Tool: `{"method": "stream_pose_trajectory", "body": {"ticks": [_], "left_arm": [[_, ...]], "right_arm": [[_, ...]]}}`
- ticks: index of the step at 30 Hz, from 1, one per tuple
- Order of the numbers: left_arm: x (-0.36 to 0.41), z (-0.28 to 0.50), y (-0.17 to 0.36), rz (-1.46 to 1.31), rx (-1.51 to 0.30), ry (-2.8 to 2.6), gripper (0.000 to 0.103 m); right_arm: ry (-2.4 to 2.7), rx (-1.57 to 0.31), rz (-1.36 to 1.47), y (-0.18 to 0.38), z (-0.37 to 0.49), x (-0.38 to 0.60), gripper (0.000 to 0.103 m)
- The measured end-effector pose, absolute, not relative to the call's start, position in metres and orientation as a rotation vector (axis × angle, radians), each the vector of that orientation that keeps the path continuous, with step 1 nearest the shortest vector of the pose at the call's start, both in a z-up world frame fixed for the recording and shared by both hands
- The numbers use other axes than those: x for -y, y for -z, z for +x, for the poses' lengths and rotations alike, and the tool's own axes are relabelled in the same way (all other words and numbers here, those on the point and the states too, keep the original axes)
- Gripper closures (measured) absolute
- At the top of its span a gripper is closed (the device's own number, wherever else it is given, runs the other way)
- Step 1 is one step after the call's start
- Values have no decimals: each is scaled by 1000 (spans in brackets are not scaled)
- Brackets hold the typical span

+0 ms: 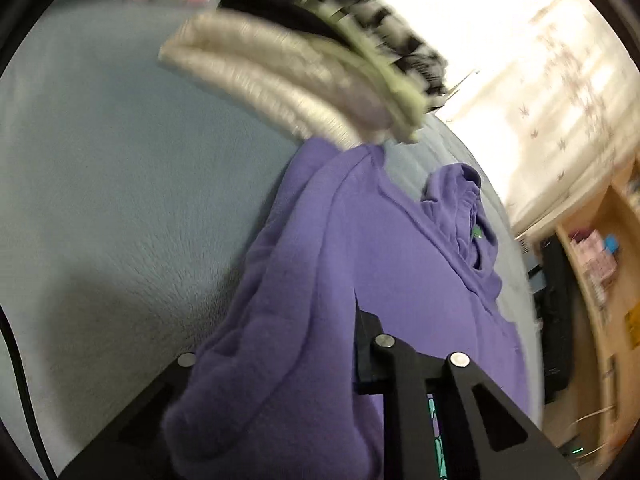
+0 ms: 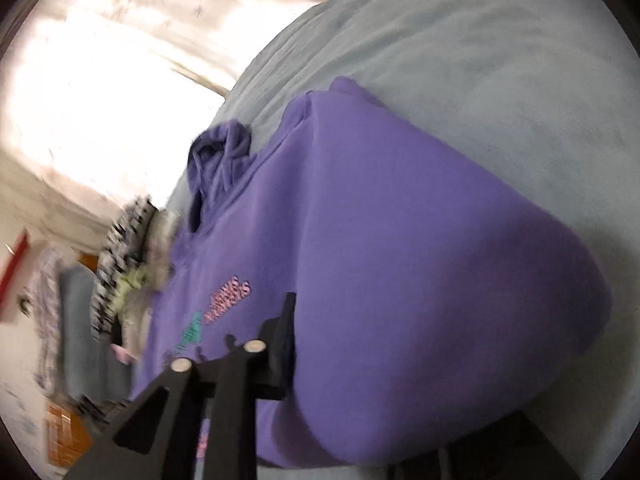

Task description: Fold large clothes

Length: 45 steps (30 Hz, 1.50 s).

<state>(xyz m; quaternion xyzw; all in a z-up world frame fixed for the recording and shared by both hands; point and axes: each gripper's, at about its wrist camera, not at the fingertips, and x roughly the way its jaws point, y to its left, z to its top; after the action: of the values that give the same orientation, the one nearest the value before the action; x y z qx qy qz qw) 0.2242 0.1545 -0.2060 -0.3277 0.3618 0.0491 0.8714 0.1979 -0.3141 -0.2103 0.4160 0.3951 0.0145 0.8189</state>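
A purple hoodie [image 1: 360,264] lies on a pale blue bed cover [image 1: 120,200], its hood [image 1: 468,216] toward the far end. In the right wrist view the hoodie [image 2: 380,220] shows pink and teal chest print [image 2: 228,296]. My left gripper [image 1: 280,344] is shut on a thick fold of the purple fabric, which bulges between its black fingers. My right gripper [image 2: 320,360] is shut on the other side of the hoodie, and a big purple fold hides one finger. Both views are motion-blurred.
A stack of folded clothes [image 1: 280,76], beige and black-and-white check, sits at the far end of the bed [image 2: 480,60]. It also shows in the right wrist view [image 2: 128,272]. A bright curtained window [image 1: 520,60] and wooden shelves [image 1: 600,264] stand beyond.
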Motion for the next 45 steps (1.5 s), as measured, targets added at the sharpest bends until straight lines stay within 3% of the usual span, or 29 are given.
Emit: {"method": "stream_pose_trajectory", "body": {"ticks": [9, 15, 18, 20, 24, 29, 45], "left_arm": [[-157, 158, 171, -681, -796, -137, 90], [-161, 108, 187, -620, -890, -128, 88], [-170, 107, 192, -616, -953, -113, 76], [-176, 105, 186, -589, -980, -127, 62], [-186, 95, 168, -521, -972, -162, 54], [-194, 77, 137, -414, -877, -250, 50], [-126, 185, 81, -195, -855, -46, 46]], "right_arm": [[-42, -832, 739, 155, 150, 301, 88], [-49, -944, 694, 165, 102, 301, 87], [-58, -1033, 720, 175, 92, 306, 79], [-71, -1083, 738, 174, 88, 310, 74], [-66, -1148, 631, 153, 74, 308, 63], [-108, -1152, 451, 128, 53, 290, 62], [-236, -1055, 329, 78, 131, 242, 61]]}}
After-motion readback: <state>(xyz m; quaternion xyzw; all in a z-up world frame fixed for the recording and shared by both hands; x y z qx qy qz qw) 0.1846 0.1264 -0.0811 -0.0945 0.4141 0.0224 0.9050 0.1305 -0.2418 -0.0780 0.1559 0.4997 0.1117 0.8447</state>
